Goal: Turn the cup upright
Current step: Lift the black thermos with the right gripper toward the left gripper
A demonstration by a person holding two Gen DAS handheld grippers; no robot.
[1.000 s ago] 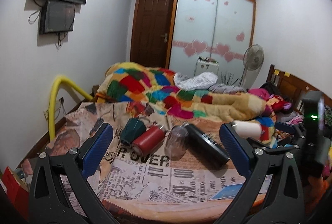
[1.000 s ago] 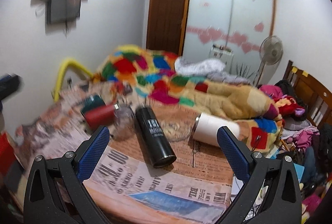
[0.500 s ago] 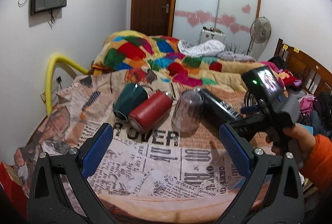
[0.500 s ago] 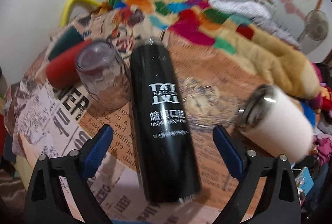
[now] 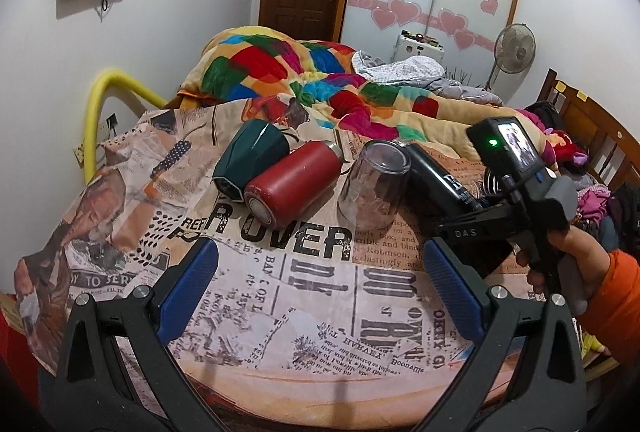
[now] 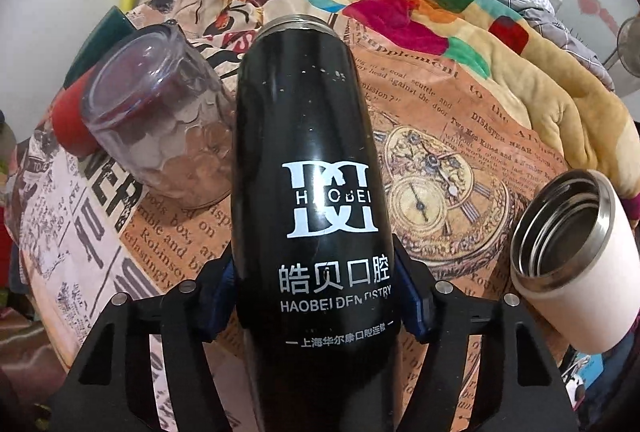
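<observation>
A black flask (image 6: pixel 316 200) with white lettering lies on its side on the newspaper-print table (image 5: pixel 320 296), mouth pointing away. My right gripper (image 6: pixel 320 296) has its blue pads against both sides of the flask's lower body, shut on it; the flask also shows in the left wrist view (image 5: pixel 440 180). My left gripper (image 5: pixel 320 292) is open and empty above the table's front part. A clear glass cup (image 5: pixel 372 188) stands upside down left of the flask. A red flask (image 5: pixel 292 184) and a dark green cup (image 5: pixel 250 160) lie on their sides further left.
A white flask (image 6: pixel 576 256) with a steel rim lies at the right, mouth open toward me. A colourful quilt (image 5: pixel 320 72) is heaped behind the table. A yellow tube (image 5: pixel 100 108) arcs by the left wall. The person's hand (image 5: pixel 568 264) holds the right gripper.
My right gripper has moved down and forward onto the black flask and closed its pads around it. My left gripper has come a little closer to the table.
</observation>
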